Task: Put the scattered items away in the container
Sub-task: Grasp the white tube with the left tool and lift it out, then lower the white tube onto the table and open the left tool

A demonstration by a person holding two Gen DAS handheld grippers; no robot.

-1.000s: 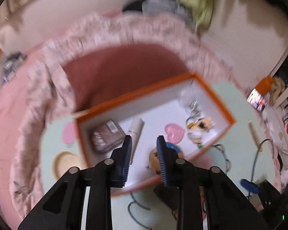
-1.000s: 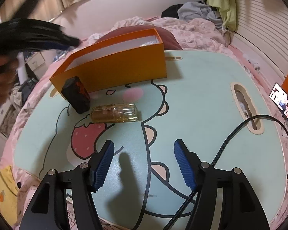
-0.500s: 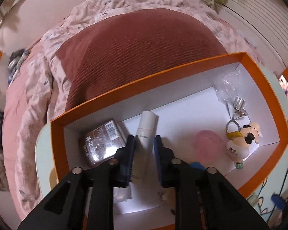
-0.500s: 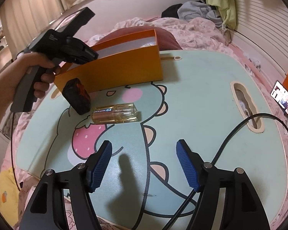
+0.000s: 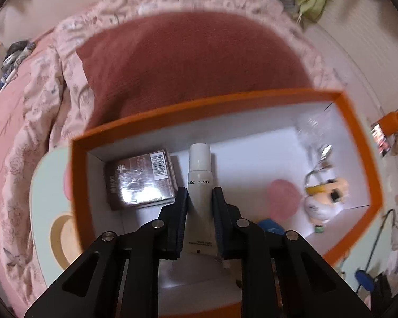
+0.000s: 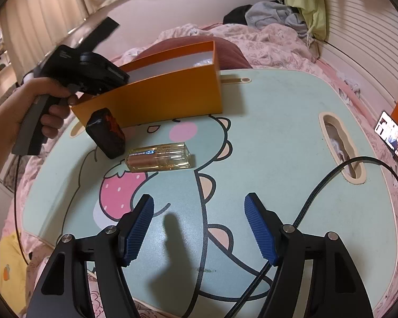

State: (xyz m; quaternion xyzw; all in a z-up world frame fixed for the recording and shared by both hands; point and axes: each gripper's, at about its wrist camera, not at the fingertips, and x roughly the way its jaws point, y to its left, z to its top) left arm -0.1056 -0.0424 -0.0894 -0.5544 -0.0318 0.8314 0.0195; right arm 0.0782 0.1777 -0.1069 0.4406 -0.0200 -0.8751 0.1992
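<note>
- L gripper [image 5: 199, 206]: my jaws just closed, clamped on white tube [image 5: 199, 175], low inside orange box [image 5: 358, 143]; let go only once it's lying flat.
- R gripper [image 6: 199, 228]: jaws been widening, empty, over desk [image 6: 278, 137]; glass bottle [image 6: 159, 157] nxt.

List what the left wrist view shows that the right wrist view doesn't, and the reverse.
Left wrist only: the box's inside, with a white tube between the left tool's pads, a brown packet, a pink heart and a keychain toy.
Right wrist only: the amber bottle and black case lying on the table, and the open right tool.
Both: the orange box.
</note>
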